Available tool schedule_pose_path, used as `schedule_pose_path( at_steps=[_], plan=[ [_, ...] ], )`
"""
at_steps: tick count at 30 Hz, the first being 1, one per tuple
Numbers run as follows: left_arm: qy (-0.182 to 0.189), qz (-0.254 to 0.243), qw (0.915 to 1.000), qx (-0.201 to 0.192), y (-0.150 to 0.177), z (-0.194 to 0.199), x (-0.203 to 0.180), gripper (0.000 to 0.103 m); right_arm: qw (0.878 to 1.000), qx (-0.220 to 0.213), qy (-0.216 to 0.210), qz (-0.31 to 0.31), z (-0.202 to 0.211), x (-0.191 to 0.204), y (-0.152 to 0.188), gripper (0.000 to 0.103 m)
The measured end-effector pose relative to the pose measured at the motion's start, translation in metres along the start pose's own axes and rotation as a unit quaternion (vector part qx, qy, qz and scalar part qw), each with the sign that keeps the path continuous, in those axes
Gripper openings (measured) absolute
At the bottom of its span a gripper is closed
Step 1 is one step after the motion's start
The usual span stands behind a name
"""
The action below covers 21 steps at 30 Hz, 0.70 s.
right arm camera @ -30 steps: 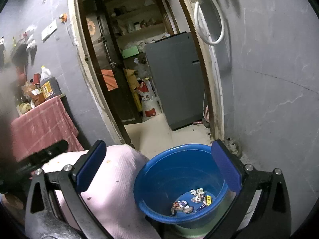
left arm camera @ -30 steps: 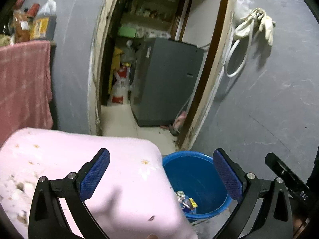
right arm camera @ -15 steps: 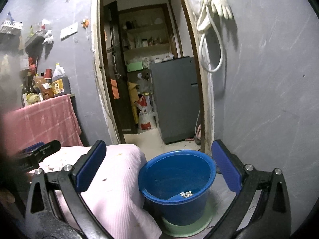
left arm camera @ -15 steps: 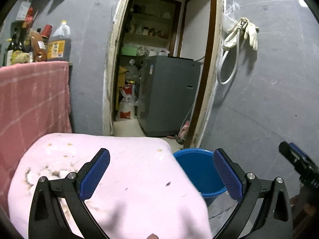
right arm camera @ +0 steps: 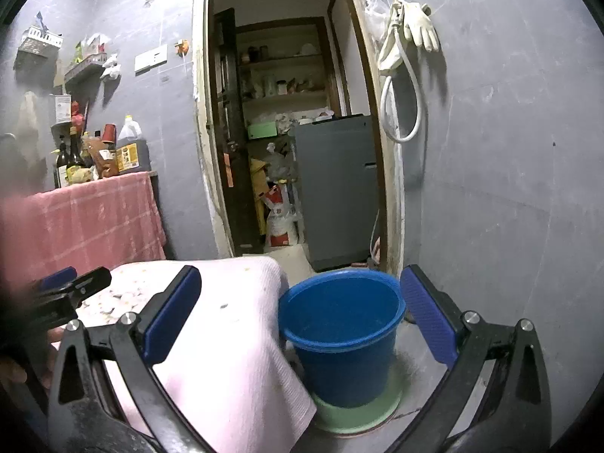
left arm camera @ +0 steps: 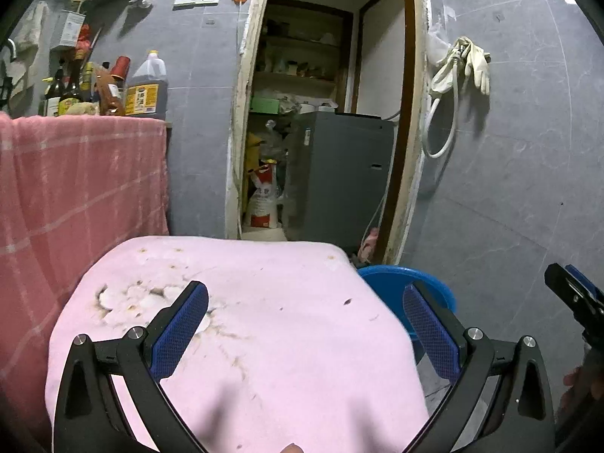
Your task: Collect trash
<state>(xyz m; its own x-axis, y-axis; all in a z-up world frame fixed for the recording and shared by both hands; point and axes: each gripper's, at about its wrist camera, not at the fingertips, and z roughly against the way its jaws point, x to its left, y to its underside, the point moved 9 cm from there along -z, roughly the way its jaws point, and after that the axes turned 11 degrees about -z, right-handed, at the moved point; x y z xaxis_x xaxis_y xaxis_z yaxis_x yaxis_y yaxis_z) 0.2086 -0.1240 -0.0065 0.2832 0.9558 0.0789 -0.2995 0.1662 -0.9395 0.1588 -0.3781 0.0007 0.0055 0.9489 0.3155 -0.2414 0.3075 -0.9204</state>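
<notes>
Pulled back from blue bucket (right arm camera: 341,334); both grippers (left arm camera: 305,324) (right arm camera: 300,311) wide open, empty, above stained pink cloth (left arm camera: 264,321) by grey-walled doorway (left arm camera: 324,113).

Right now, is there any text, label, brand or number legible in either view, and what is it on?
No text can be read.
Yellow label on the large dark jug: print is there, too blurred to read.
Red and white sack in the doorway: markings, too small to read.
Labels on the small bottles: blurred.
Blue bucket, pink cloth, both grippers: no writing visible.
</notes>
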Motion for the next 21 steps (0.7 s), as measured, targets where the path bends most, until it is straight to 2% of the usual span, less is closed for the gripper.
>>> schedule_pose_path(
  at_steps=[11, 21],
  plan=[
    [-0.024, -0.003, 0.9997, 0.011, 0.037, 0.019, 0.007, 0.101, 1.000, 0.007, -0.005, -0.003, 0.015, 0.008, 0.035, 0.103],
    [-0.030, -0.008, 0.9995, 0.009, 0.044, 0.020, 0.008, 0.102, 1.000, 0.022, 0.001, -0.001, 0.009, 0.006, 0.045, 0.103]
  ],
)
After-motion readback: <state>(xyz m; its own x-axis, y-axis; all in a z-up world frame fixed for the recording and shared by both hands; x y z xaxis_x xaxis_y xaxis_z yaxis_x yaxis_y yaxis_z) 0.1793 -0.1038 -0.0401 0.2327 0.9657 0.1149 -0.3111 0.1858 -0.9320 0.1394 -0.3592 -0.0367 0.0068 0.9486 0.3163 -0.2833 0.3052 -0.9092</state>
